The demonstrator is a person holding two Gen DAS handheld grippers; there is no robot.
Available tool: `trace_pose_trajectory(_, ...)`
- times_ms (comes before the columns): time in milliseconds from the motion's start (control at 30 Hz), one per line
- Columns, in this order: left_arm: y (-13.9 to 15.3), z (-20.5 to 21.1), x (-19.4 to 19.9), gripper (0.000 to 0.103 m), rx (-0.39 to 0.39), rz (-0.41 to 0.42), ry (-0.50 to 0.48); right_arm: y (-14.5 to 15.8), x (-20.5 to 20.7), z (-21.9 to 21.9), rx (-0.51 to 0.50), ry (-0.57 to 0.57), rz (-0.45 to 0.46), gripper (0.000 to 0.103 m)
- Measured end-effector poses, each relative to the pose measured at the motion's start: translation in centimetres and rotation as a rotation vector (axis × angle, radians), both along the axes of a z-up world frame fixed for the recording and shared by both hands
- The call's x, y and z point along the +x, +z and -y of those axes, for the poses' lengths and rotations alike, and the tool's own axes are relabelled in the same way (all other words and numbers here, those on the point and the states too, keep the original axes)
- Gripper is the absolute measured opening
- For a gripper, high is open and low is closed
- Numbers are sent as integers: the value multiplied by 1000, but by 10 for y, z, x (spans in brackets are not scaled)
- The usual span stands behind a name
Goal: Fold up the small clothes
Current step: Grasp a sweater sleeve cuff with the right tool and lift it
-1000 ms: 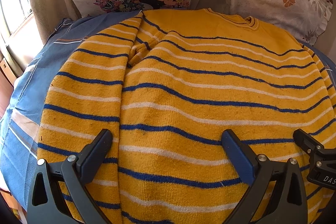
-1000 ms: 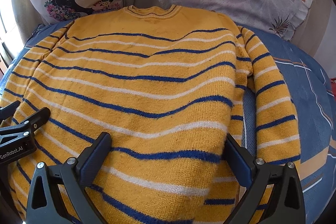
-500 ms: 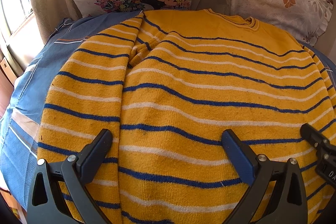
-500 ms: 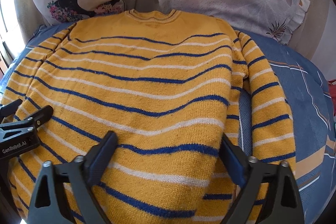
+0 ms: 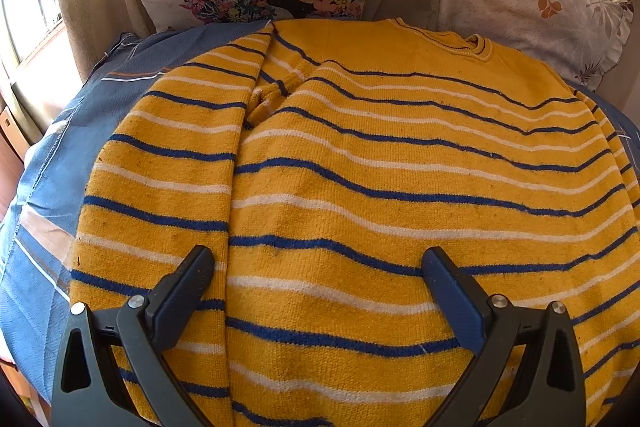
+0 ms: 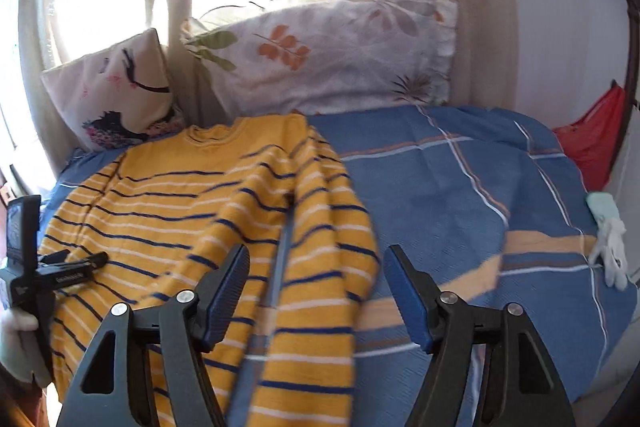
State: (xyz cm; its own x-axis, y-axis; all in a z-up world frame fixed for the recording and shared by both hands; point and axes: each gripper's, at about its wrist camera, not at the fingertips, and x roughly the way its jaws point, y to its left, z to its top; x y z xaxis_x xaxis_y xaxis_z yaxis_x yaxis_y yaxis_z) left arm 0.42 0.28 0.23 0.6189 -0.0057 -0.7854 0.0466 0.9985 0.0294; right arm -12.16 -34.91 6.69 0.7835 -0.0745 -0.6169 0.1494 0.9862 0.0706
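Observation:
A yellow sweater with blue and white stripes (image 5: 380,187) lies flat on the blue bed cover (image 5: 48,187), neck toward the pillows. My left gripper (image 5: 316,271) is open and empty, low over the sweater's lower left part, beside its left sleeve (image 5: 160,187). My right gripper (image 6: 318,275) is open and empty, raised above the sweater's right sleeve (image 6: 320,287). The right wrist view shows the sweater body (image 6: 172,211) and the left gripper (image 6: 68,267) resting near its hem.
Two pillows stand behind the sweater: a floral one (image 6: 332,59) and one with a dark print (image 6: 116,103). A red bag (image 6: 596,143) and a white glove (image 6: 612,243) lie at the bed's right edge. Bright window and curtains behind.
My right gripper has lifted and swung to the right, from over the sweater's body to above the right sleeve, and left the left wrist view. The left gripper has stayed in place.

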Motion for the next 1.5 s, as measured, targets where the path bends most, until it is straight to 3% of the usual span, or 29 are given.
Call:
trace_pose_trajectory(133, 0, 0, 0, 103, 6, 5, -1, -15, -20, 40, 44, -62, -60, 70)
trace_pose_trajectory(267, 0, 0, -1, 103, 4, -1, 0, -41, -25, 50, 286, 23, -126, 70)
trace_pose_trajectory(333, 0, 0, 0, 103, 4, -2, 1, -51, -24, 39, 340, 82, -161, 70)
trace_pose_trajectory(367, 0, 0, -1, 103, 5, 2, 1, -55, -23, 30, 327, 98, -185, 70)
trace_pose_trajectory(400, 0, 0, -1, 103, 4, 0, 1, -61, -20, 21, 311, 116, -219, 59)
trace_pose_trajectory(467, 0, 0, -1, 103, 3, -4, 0, -69, -15, 4, 263, 161, -280, 17)
trace_pose_trajectory(600, 0, 0, -2, 103, 13, -2, 2, -42, -12, 23, 229, 110, -225, 15)
trace_pose_trajectory(700, 0, 0, -2, 103, 10, -12, 2, -10, 0, 71, 93, -88, -178, 15)
trace_pose_trajectory(833, 1, 0, -3, 103, 8, -16, 5, 12, 22, 132, -201, -379, -152, 15)
trace_pose_trajectory(900, 1, 0, -2, 103, 3, -19, 5, 3, 36, 157, -249, -447, -196, 26)
trace_pose_trajectory(967, 1, 0, -2, 103, 5, -20, 4, -8, 38, 178, -171, -475, -231, 31)
trace_pose_trajectory(1033, 1, 0, -3, 103, 9, -18, 4, -7, 27, 193, -81, -514, -197, 40)
trace_pose_trajectory(1067, 1, -1, -3, 103, 11, -18, 4, -5, 16, 199, -36, -526, -168, 54)
trace_pose_trajectory(1100, 1, -1, -2, 103, 6, -22, 4, -3, 4, 203, 13, -532, -139, 60)
trace_pose_trajectory(1200, 1, -1, -2, 103, -1, -26, 4, -7, -32, 205, 209, -490, -78, 60)
trace_pose_trajectory(1333, 0, -1, -2, 103, -1, -26, 4, -45, -51, 209, 647, -326, -14, 60)
trace_pose_trajectory(1367, 0, -1, -2, 103, -1, -26, 4, -55, -50, 208, 683, -335, -24, 60)
trace_pose_trajectory(1500, 0, -1, -3, 103, 2, -28, 4, -74, -33, 220, 630, -443, -83, 60)
